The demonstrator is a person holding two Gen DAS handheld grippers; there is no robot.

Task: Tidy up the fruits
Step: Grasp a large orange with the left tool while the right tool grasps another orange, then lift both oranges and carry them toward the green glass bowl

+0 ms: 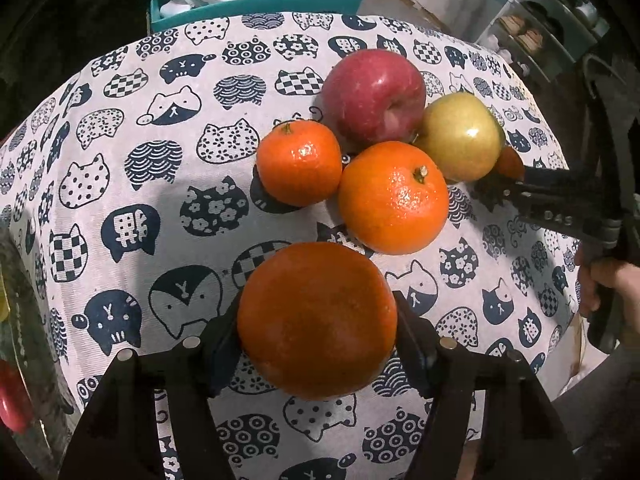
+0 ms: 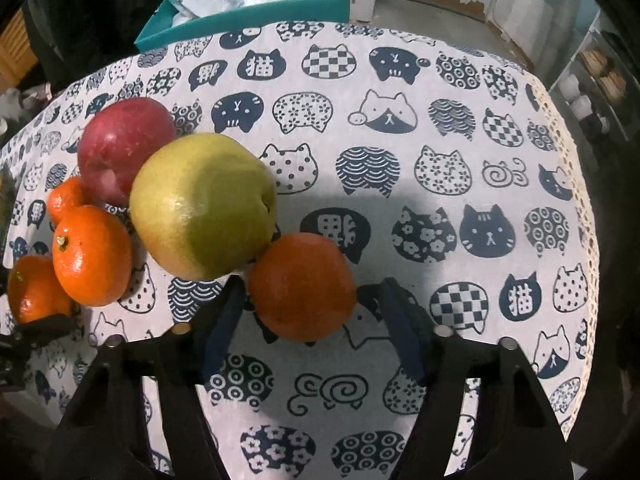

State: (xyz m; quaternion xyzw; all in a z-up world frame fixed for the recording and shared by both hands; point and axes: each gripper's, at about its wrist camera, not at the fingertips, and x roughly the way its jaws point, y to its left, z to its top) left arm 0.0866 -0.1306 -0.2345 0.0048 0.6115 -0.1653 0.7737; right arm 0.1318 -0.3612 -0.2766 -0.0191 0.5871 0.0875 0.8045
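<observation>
The left gripper (image 1: pixel 318 320) clamps one orange (image 1: pixel 317 320) between its jaws; the right gripper (image 2: pixel 310 304) straddles another orange (image 2: pixel 302 286), jaws spread, fruit nearer the left finger, touching the green apple (image 2: pixel 202 206) on the surface (image 2: pixel 440 128)

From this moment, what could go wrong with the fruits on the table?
1. The left gripper is shut on a tangerine; squeezing harder might bruise it.
2. The right gripper is open around another tangerine that sits against the green apple. Closing or pulling may nudge the apple and set the red apple rolling.
3. The tablecloth drops off at the right edge, so a loose fruit could roll off there.
</observation>
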